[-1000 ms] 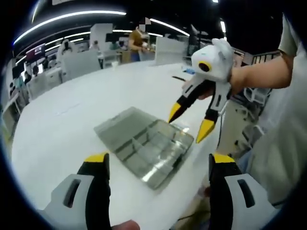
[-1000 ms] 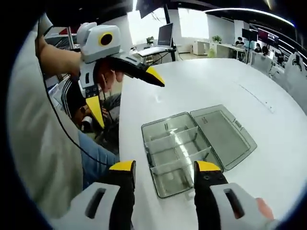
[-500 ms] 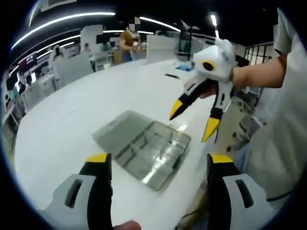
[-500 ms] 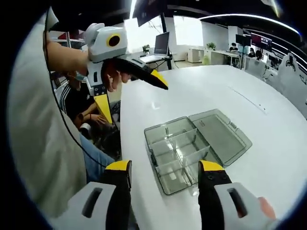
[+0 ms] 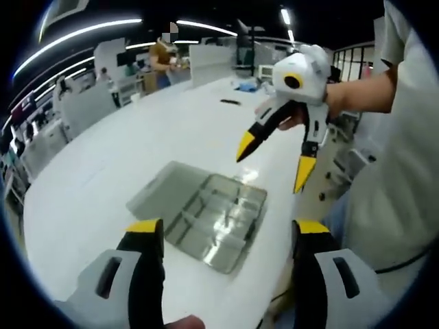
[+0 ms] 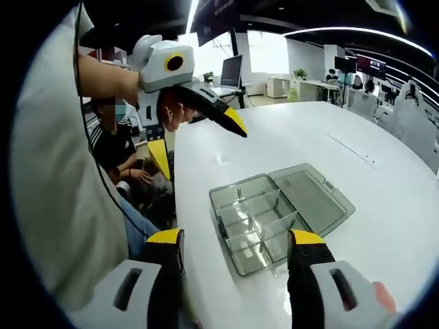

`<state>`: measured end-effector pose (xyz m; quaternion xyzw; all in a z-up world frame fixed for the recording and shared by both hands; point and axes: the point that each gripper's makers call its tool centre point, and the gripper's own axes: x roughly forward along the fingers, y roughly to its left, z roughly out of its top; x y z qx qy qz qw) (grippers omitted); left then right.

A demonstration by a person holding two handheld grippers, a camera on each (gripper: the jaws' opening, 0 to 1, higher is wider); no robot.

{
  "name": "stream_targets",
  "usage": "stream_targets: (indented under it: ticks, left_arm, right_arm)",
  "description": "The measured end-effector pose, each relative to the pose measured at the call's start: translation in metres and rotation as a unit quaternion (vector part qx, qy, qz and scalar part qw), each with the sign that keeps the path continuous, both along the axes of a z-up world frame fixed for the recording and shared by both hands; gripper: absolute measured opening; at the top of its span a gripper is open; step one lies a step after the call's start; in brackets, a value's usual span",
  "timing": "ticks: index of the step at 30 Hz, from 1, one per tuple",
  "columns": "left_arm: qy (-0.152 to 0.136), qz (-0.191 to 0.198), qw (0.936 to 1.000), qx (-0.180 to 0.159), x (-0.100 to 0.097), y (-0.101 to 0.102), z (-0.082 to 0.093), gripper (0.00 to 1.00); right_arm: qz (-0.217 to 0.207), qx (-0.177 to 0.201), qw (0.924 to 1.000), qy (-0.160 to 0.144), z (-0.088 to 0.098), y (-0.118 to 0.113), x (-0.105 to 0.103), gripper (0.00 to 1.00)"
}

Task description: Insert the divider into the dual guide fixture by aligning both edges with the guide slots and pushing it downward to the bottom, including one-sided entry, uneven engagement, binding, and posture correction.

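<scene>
A clear plastic compartment box (image 5: 218, 221) lies on the white table (image 5: 103, 164) with its lid (image 5: 160, 192) folded flat beside it. Clear dividers (image 6: 264, 221) stand inside the box (image 6: 255, 218), next to the open lid (image 6: 312, 195). My left gripper (image 5: 225, 230) hovers above the box's near side, open and holding nothing. My right gripper (image 6: 235, 237) is also open and holding nothing, above the box's other side. Each gripper appears in the other's view, raised over the table's edge with its jaws spread: the right gripper (image 5: 274, 161) and the left gripper (image 6: 199, 142).
The box sits close to the table's edge (image 6: 180, 226). A person (image 6: 113, 154) sits just beyond that edge. A small dark item (image 5: 230, 101) lies further along the table. Chairs and desks (image 6: 405, 113) ring the room behind.
Both views have drawn back and up, so the box looks smaller and lower. Both grippers stay open, and the box has not moved on the table.
</scene>
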<state>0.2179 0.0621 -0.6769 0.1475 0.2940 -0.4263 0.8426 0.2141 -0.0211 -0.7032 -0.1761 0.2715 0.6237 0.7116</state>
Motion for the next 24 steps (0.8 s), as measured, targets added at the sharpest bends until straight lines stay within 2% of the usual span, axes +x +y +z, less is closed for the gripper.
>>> stream_targets:
  ticks: [12,24]
  left_arm:
    - [0.0,-0.041,0.9989,0.023,-0.001,0.0,0.006,0.71]
    - [-0.007,-0.065,0.9962,0.057,-0.007,0.006,0.004,0.71]
  right_arm:
    - [0.003,0.015,0.9998,-0.013,0.013,-0.001,-0.002,0.62]
    - [-0.007,0.022,0.9997,-0.012,0.014,-0.002,-0.006,0.65]
